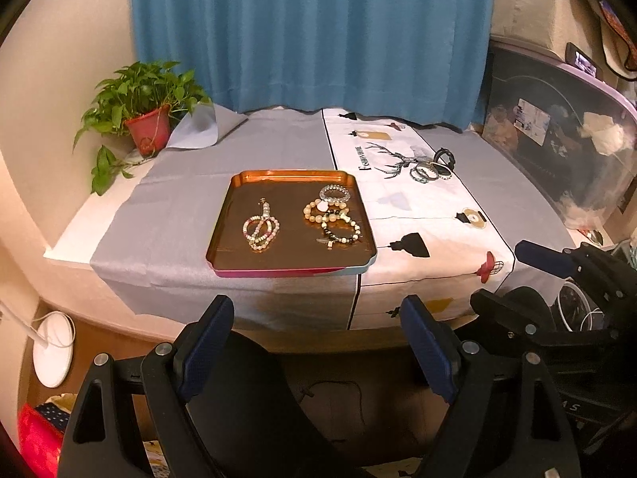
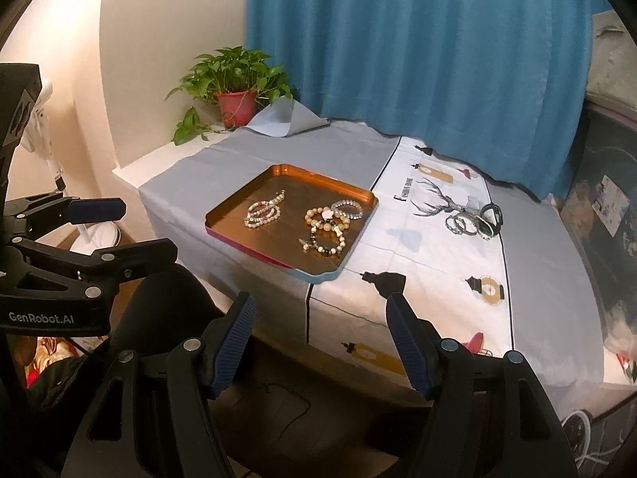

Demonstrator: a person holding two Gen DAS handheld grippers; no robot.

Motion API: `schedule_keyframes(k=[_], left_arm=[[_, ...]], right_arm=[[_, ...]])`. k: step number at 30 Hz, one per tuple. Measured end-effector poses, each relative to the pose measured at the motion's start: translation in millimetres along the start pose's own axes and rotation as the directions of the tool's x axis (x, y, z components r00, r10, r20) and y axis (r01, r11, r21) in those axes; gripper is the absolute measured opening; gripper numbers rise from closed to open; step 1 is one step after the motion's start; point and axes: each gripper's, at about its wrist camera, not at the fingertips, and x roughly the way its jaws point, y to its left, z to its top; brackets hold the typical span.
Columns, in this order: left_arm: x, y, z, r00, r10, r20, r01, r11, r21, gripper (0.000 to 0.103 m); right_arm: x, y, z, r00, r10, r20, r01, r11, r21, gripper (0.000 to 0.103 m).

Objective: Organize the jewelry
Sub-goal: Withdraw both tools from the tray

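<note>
A copper-coloured tray (image 1: 227, 223) (image 2: 239, 203) lies on the cloth-covered table and holds beaded bracelets in two clusters: pale pink ones (image 1: 260, 229) (image 2: 262, 209) on its left, cream and dark ones (image 1: 332, 215) (image 2: 328, 225) on its right. Dark rings and bangles (image 1: 432, 167) (image 2: 475, 221) lie on the white printed cloth to the tray's right. My left gripper (image 1: 318, 310) hangs open and empty off the table's front edge. Near that edge my right gripper (image 2: 318, 306) also stands open, nothing between its fingers. In the other's view each gripper shows at the side, the right one (image 1: 557, 275) and the left one (image 2: 79, 223).
A potted green plant (image 1: 147, 127) (image 2: 237, 105) stands at the table's back left corner by a blue curtain (image 1: 310, 32). A clear storage bin (image 1: 557, 135) borders the table's right side. A white round lamp base (image 1: 53, 352) sits on the floor at the left.
</note>
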Motion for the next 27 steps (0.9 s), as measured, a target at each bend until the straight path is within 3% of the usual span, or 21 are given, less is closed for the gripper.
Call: schedule_keyframes(k=[13, 27], left_arm=[[-3.0, -0.4, -0.6, 1.000, -0.001, 0.001, 0.001, 1.000, 0.006, 0.083], [19.6, -6.5, 1.0, 0.999, -0.003, -0.052, 0.004, 1.000, 0.019, 0.083]], right_arm=[[-0.3, 0.1, -3.1, 1.000, -0.001, -0.005, 0.001, 1.000, 0.008, 0.069], [18.1, -9.3, -6.8, 0.998, 0.000, -0.057, 0.002, 1.000, 0.029, 0.069]])
